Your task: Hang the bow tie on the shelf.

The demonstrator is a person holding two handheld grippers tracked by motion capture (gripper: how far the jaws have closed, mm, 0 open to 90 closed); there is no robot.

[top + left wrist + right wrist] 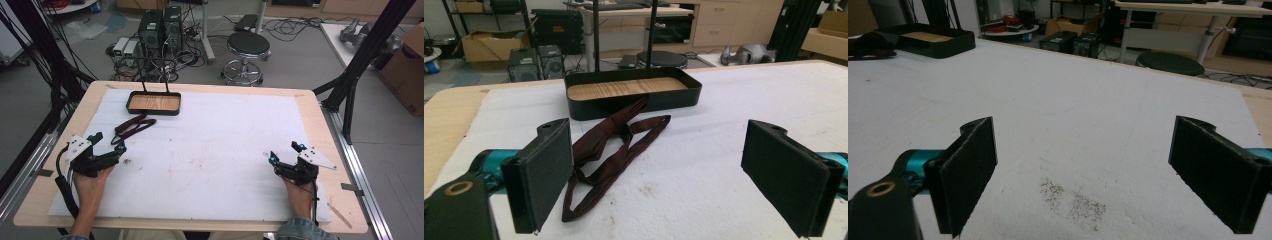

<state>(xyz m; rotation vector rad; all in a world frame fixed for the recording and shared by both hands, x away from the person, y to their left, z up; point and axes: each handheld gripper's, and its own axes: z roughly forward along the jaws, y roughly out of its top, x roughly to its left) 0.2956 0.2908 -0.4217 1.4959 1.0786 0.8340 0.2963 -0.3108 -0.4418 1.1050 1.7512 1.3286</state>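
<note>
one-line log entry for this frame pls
left gripper: open, strap ahead, untouched | right gripper: open, over bare mat | tray: beyond strap

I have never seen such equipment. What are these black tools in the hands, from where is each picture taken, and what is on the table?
A person holds hand-held tongs, one per hand: the left tongs and the right tongs. One picture looks down from above the table. The other two come from cameras riding on each tool, looking along its two black jaws. On the white mat lie a dark red strap and, behind it, a black tray with a wooden floor. Both tongs stand open and hold nothing.
</note>
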